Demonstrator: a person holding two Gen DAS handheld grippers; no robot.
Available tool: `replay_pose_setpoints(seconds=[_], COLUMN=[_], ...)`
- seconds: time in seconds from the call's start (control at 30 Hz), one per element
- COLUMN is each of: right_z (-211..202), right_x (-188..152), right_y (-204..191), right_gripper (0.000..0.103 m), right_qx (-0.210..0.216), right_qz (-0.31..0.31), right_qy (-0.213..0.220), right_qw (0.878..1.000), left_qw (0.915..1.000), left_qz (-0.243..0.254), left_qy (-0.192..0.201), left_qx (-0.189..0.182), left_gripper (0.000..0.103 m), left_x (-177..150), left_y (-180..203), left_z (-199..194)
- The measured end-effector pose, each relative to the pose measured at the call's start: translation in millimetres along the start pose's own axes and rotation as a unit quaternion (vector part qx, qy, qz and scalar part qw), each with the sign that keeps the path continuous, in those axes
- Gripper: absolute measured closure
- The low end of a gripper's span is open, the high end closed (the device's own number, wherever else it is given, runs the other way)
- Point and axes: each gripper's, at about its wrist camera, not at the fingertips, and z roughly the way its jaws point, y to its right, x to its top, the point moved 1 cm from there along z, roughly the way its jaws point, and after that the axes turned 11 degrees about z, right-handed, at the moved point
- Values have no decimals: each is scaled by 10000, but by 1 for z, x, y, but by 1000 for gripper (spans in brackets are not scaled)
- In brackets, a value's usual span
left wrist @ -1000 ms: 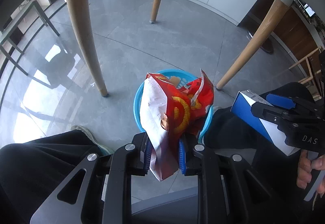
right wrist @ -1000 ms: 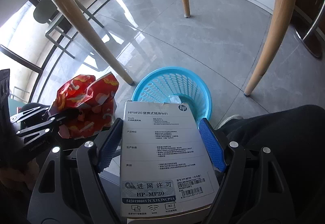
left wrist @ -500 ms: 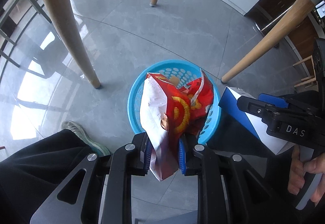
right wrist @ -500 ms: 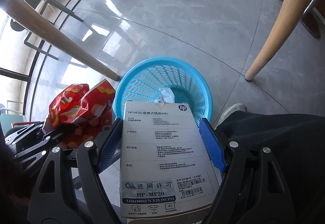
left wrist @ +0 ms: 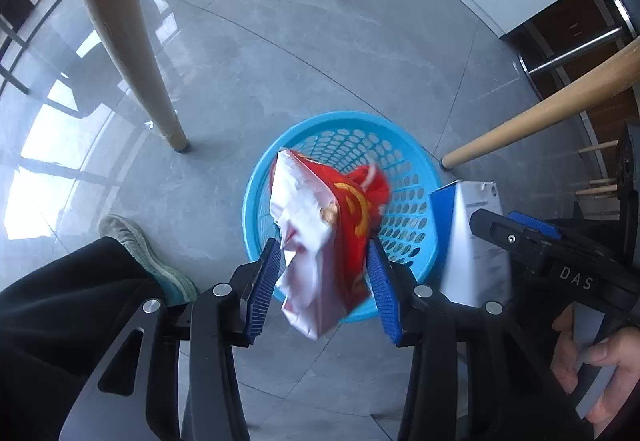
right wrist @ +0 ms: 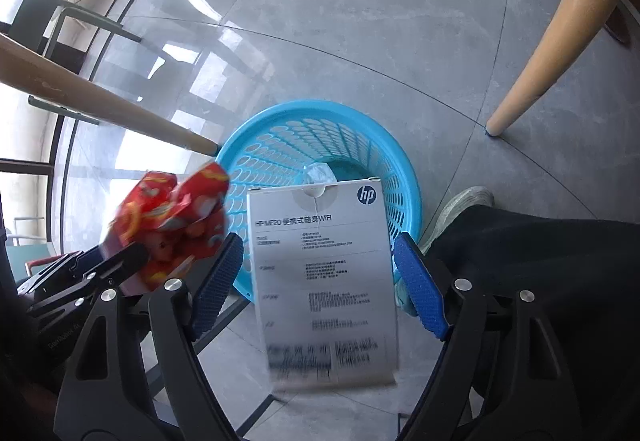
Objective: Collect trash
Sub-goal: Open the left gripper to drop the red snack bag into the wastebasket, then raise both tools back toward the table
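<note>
Both grippers point steeply down over a blue plastic basket [left wrist: 404, 201] on the grey tile floor [left wrist: 280, 53].

Left gripper [left wrist: 324, 281]: jaws have just been opening, blue pads now clear of the red snack bag [left wrist: 320, 225] on both sides. Bag sits between them, loose, over the basket's 6 o'clock rim.

Right gripper [right wrist: 320, 281]: jaws have also just widened. White HP box [right wrist: 324, 269] between the pads, gaps visible either side; its lower edge is blurred, so contact is hard to rule out entirely. Box hangs at the basket's 5 o'clock edge.

Crumpled white scrap [right wrist: 318, 173] lies inside the basket. Wooden table legs [left wrist: 120, 33] stand around it.
</note>
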Motion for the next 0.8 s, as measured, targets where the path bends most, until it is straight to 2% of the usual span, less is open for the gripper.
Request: replay_pose_setpoints(seconds=[0.07, 0.4, 0.57, 0.8], right_z=[0, -11, -31, -61], right_x=[0, -13, -25, -50], right_y=[1, -3, -5, -9], right_gripper=[22, 22, 22, 20], right_qx=[-13, -61, -106, -30], right_qz=[12, -354, -584, -837], right_qy=[-7, 57, 248, 418], right_qw=[10000, 9993, 9979, 9956], left_qw=[10000, 9998, 9997, 9994], left_qz=[-68, -148, -197, -51], left_qy=[33, 121, 129, 291], left_qx=[-50, 89, 38, 196], left_gripper=[59, 59, 59, 55], left_x=[0, -8, -17, -32], left_y=[-2, -5, -5, 3], left_z=[0, -12, -22, -49])
